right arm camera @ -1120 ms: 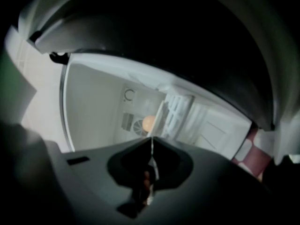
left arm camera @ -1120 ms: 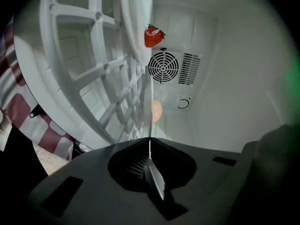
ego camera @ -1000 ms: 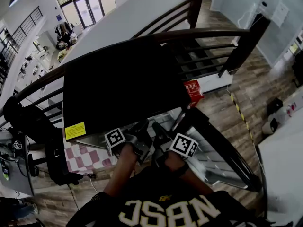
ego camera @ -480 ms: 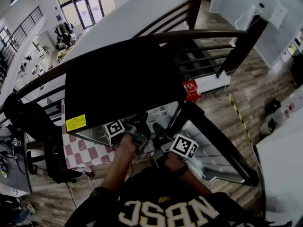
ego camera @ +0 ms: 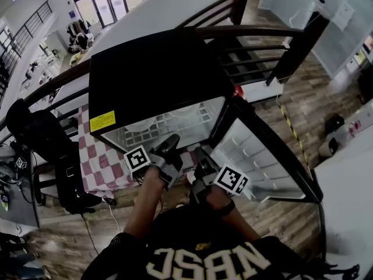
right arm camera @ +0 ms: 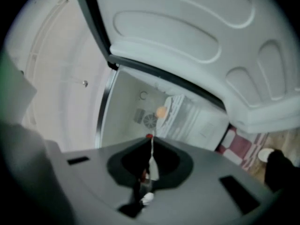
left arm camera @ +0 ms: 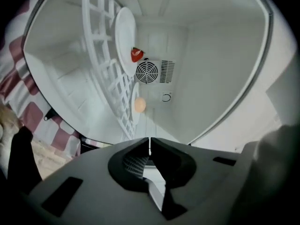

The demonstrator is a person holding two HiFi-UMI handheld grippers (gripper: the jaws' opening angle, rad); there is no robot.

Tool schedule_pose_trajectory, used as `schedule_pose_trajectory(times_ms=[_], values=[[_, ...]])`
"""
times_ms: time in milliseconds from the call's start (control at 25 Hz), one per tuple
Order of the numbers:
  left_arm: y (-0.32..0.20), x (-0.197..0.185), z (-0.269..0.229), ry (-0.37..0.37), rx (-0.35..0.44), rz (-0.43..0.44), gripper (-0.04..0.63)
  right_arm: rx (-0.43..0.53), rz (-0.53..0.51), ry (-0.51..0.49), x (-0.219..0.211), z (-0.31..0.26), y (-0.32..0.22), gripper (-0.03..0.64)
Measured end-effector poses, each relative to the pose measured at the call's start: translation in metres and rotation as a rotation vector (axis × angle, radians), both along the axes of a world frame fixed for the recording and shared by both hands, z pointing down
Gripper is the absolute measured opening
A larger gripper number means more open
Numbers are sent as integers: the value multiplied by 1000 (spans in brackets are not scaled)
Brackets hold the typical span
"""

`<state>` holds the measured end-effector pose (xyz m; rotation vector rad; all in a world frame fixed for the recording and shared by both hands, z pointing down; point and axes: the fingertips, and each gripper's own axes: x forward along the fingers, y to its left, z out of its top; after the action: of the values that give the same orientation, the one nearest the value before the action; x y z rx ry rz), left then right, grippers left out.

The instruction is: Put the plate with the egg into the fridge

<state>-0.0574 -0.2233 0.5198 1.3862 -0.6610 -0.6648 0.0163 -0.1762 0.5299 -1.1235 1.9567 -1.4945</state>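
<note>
The small black-topped fridge (ego camera: 157,80) stands with its door (ego camera: 256,156) swung out to the right. Inside, on the white wire shelf (left arm camera: 105,74), an egg (left arm camera: 139,105) lies on what looks like a plate seen almost edge-on. Further in, a white plate (left arm camera: 125,41) carries a small red thing (left arm camera: 136,55). The right gripper view also shows the egg (right arm camera: 161,111). My left gripper (ego camera: 172,143) and right gripper (ego camera: 201,156) hover side by side just outside the opening. Both are shut with nothing between their jaws.
A round fan grille (left arm camera: 148,71) sits on the fridge's back wall. The moulded inner door (right arm camera: 187,32) fills the right gripper view's upper part. A red-and-white checked cloth (ego camera: 99,156) lies under the fridge, a dark chair (ego camera: 41,139) stands left, and a dark railing (ego camera: 256,34) runs behind.
Both grippers have drawn back from the fridge opening. The white shelf and the inside of the door now show much more in the head view.
</note>
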Motion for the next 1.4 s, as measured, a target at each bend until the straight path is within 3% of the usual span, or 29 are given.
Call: schedule_pose_trajectory(times_ms=[200,520,720,920,1240,1400], values=[[50,-33,-1,-253,184,11,32,119,9,217,-1,-6,41,26],[119,-59,-15,-589,445,13,32,320,0,563,-16,-29,93,26],[143,-62,-40,-852,633,-33,32,449,-2,761,-16,-51,107,26],[160,-47,-58,-1093,770,-89,32,553,-7,883,-6,-73,109,25],[187,-35,-78,-1265,762,-234,32,614,-64,961,1,-86,118,26],[196,-29,-73,-1251,723,-228,32,591,-68,938,12,-79,124,26]])
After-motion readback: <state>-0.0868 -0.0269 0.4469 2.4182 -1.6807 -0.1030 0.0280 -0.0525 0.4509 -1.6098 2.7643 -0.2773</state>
